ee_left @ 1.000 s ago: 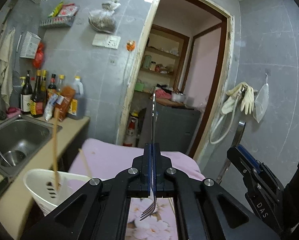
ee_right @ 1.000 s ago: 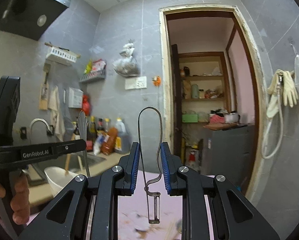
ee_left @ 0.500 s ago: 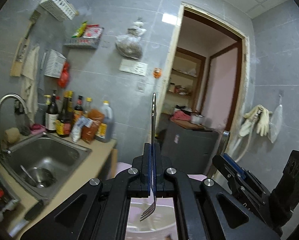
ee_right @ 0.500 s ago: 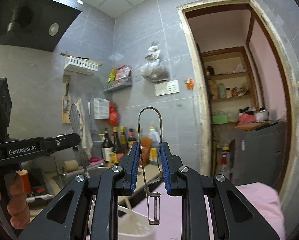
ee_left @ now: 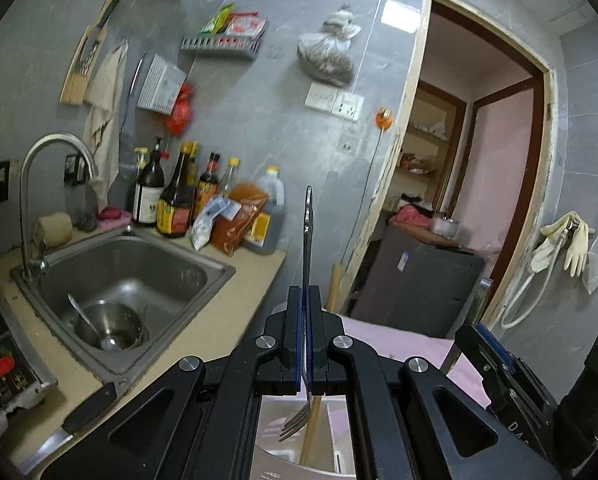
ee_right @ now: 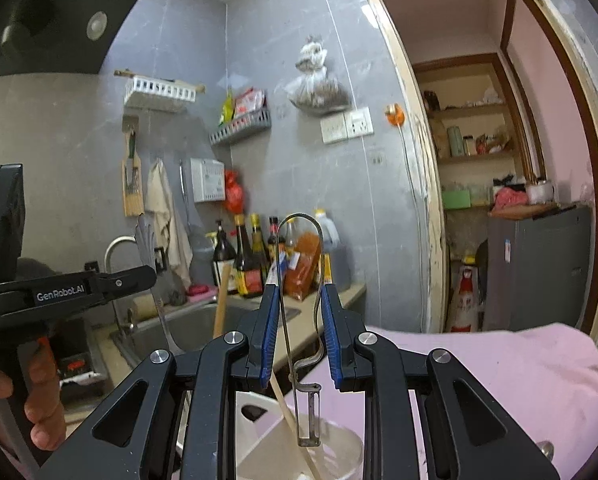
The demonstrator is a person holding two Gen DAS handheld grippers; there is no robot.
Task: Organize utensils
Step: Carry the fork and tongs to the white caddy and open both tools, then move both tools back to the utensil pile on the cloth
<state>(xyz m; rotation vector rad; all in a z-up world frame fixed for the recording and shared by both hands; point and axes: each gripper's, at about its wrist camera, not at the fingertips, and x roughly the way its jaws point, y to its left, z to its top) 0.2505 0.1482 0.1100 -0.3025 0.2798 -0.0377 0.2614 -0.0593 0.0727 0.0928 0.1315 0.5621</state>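
Left gripper: upright, fingers clamped on fork, tines down.
Right gripper: level, fingers pinching wire peeler above white holder.

White lettering "GenRobot.AI" stands on the black body of the left gripper, seen left of the right gripper's jaws. In the left wrist view, pale letters "DA" show on the black right gripper, lower right of the jaws; bottle labels are unreadable.

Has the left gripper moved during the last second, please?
Yes. The left gripper, shut on the fork, has swung left toward the sink, which now fills more of its view, while the doorway slid right.
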